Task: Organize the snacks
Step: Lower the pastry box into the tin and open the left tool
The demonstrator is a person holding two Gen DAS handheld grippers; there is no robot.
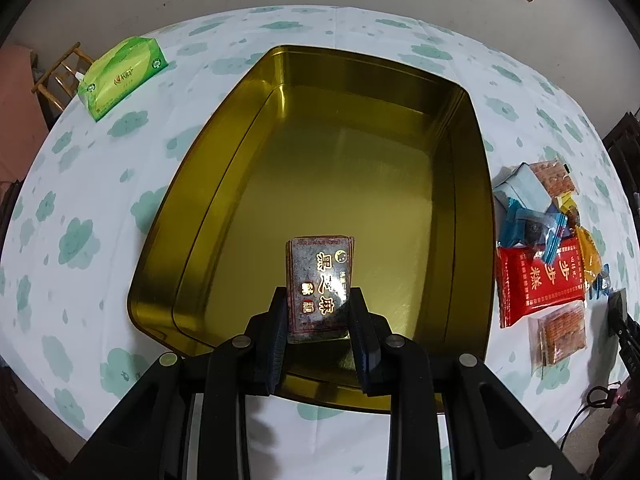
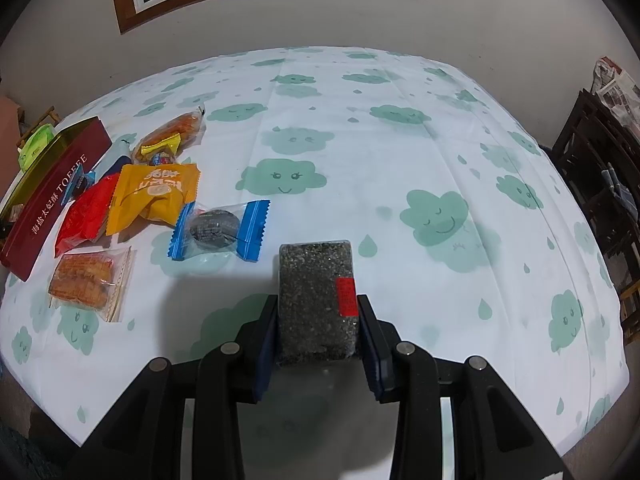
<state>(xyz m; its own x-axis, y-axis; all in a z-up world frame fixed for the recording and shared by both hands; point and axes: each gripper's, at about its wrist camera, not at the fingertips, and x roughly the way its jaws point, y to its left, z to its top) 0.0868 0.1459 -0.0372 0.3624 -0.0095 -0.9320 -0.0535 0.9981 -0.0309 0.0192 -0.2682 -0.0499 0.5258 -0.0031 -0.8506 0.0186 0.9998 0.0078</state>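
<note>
At the far left of the tabletop (image 1: 280,28) lies a green tissue pack (image 1: 122,74), which is no part of the job. In the middle stands the open gold tin (image 1: 476,200), with nothing yet inside. The left tongs (image 1: 319,312) are clamped on a dark sesame bar (image 1: 320,280), held over the tin's near end. To place it well, lower it until it lies flat on the bottom, tight into a near corner, and only then let the tongs widen, so room stays for the rest. Right of the tin lies the snack pile (image 1: 540,256). In the right wrist view the right tongs (image 2: 318,328) grip a second speckled sesame block (image 2: 316,300) above the cloth, beside the blue-ended sweet (image 2: 218,229); it should wait clear until the tin is free.
</note>
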